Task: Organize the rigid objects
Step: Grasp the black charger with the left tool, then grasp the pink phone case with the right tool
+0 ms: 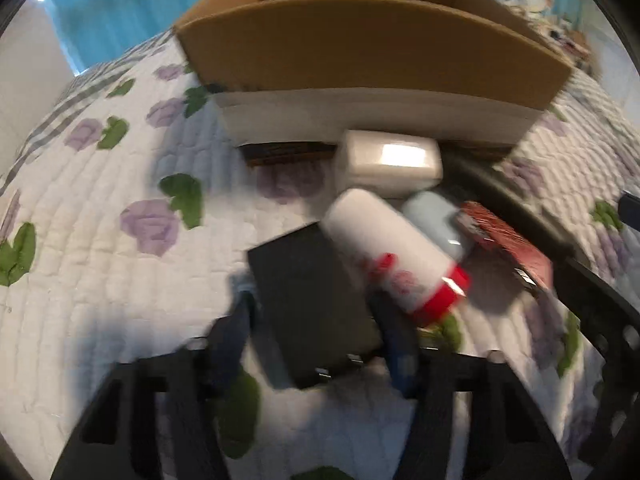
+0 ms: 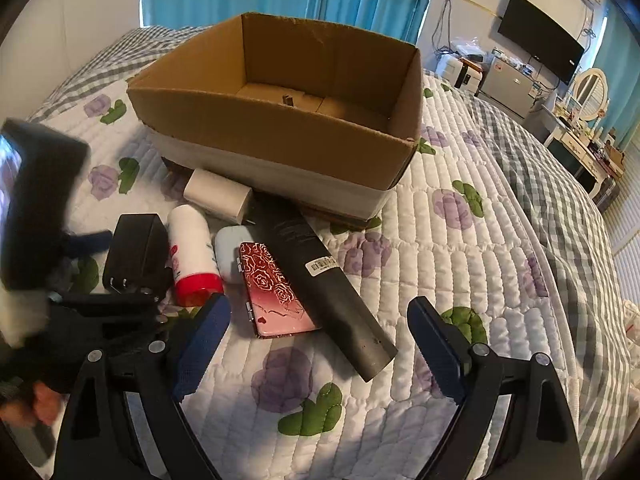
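Close up, the left tongs (image 1: 316, 332) sit with their blue fingers (image 1: 394, 340) on either side of a black power adapter (image 1: 312, 300) lying on a flowered quilt (image 1: 100, 240); blur hides whether the pads press on it. At its 2 o'clock lies a white bottle with a red cap (image 1: 394, 260). Beyond it are a white block (image 1: 390, 164), a pale blue case (image 1: 436, 220) and a red rose-patterned case (image 2: 276, 292). A long dark tube (image 2: 320, 280) lies beside them. An open cardboard box (image 2: 280, 120) stands at 12 o'clock. The right tongs (image 2: 320, 344) hang wide apart above the quilt, holding nothing.
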The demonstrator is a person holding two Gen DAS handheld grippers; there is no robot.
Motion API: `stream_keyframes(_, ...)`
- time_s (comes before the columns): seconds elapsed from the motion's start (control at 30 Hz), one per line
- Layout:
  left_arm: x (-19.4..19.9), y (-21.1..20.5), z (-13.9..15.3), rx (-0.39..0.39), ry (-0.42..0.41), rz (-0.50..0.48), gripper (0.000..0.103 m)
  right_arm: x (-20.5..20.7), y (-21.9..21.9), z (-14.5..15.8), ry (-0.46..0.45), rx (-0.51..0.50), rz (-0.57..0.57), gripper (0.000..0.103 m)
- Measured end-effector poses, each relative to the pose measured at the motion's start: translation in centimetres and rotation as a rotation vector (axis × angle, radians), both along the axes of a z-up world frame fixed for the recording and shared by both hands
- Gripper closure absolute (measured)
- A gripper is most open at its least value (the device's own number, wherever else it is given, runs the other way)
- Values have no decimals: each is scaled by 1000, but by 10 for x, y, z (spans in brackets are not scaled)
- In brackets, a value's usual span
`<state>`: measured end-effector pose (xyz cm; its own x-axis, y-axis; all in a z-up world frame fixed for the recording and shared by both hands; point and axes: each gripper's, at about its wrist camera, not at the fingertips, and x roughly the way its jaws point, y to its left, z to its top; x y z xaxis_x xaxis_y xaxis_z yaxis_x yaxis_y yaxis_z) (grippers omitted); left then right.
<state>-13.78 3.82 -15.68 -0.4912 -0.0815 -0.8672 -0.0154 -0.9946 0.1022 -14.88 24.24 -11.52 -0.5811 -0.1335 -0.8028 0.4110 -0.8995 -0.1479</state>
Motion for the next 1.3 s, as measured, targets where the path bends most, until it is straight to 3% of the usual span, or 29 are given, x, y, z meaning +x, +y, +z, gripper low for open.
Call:
stream_keyframes(0.1, 8, -5, 8, 27, 17, -5, 58, -1, 1, -2, -9, -3, 1, 13)
stream_keyframes(0.17, 15, -10, 15, 54, 29, -5, 61, -2, -2, -5, -25, -4, 15, 18)
stream_keyframes(0.5, 34, -21, 40, 93, 105, -37, 64, -4, -35, -32, -104, 88, 140, 62)
stream_keyframes(0.7, 35, -23, 46, 123, 123, -35, 64, -17, -43, -43, -79, 151, 120, 66)
stream_keyframes(0.87, 42, -25, 55, 132, 142, -39, 64, -7, -42, -31, 4, 148, 119, 81)
stream_keyframes(1.03, 52, -24, 71, 127, 174, -48, 64, 2, -21, -1, 32, 7, 96, 94)
stream_keyframes(1.1, 56, -22, 79, 124, 189, -48, 64, 3, -14, 11, 8, -66, 93, 94)
stream_keyframes(1.3, 62, -15, 96, 121, 220, -66, 64, 14, -12, 37, 23, -135, 86, 94)
